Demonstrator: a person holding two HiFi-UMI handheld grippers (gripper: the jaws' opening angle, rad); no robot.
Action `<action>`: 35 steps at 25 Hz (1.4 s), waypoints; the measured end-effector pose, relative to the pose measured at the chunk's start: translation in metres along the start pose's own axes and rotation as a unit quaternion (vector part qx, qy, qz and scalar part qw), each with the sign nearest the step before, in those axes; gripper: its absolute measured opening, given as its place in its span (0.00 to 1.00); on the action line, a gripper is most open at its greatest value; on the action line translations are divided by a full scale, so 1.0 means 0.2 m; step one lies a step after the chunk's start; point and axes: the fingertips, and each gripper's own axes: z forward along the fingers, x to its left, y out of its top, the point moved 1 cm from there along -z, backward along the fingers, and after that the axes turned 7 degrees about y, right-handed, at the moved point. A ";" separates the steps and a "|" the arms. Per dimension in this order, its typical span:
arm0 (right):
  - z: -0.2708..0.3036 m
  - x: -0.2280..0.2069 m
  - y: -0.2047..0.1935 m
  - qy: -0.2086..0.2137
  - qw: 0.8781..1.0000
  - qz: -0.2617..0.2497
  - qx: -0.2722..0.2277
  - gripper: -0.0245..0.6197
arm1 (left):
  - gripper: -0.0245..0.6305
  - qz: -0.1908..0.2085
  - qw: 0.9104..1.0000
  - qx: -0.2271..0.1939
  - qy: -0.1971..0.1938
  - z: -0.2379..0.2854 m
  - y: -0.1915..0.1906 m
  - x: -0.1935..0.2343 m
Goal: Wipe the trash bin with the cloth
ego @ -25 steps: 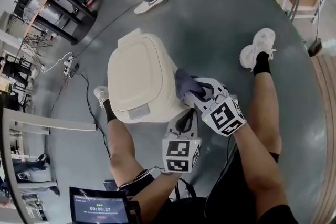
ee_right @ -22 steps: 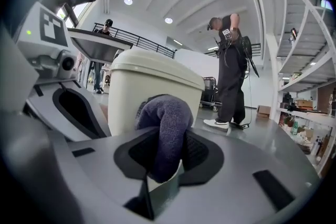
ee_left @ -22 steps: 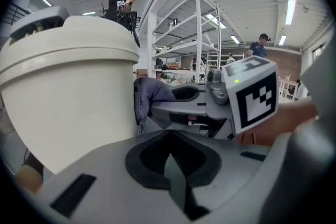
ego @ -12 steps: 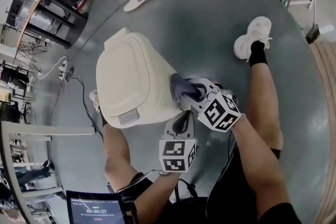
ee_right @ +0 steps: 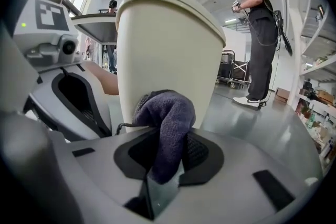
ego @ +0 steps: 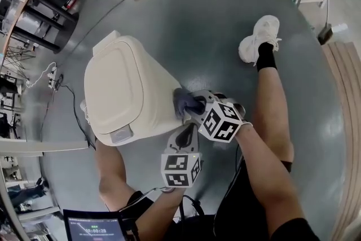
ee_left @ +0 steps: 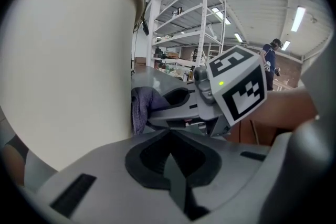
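Cloth [ee_right: 165, 123], a dark grey-purple terry wad, is pinched in my right gripper [ee_right: 163, 168] and pressed against the bin's [ego: 127, 93] smooth cream plastic side. My left gripper [ee_left: 170, 165], jaws together on nothing, sits just beside. The rounded, lidded bin stands on a glossy grey floor [ego: 225, 14].

Industrial laboratory or workshop hall. A smooth grey poured floor [ego: 225, 3] carries a trailing cable [ego: 73, 113] and a power strip [ego: 54, 79]. White open metal shelving [ee_left: 210, 23], stocked with boxes and parts, rises toward a high ceiling with strip lights [ee_left: 297, 18]. Black equipment racks [ego: 34, 14] and a wheeled cart [ee_right: 231, 73] stand at the edges. A standing person [ee_right: 260, 29] holds up a device.
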 end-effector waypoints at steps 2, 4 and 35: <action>0.02 0.01 -0.02 0.004 1.000 0.002 0.010 0.18 | 0.03 0.000 1.000 0.004 -0.006 0.02 -0.02 -0.02; 0.04 0.02 -0.06 0.008 1.000 -0.002 0.027 0.18 | 0.03 0.007 1.000 0.008 -0.014 0.04 -0.02 -0.05; -0.01 -0.13 -0.16 -0.086 0.993 -0.040 0.066 0.18 | 0.03 -0.017 0.999 -0.002 -0.042 0.03 -0.03 -0.04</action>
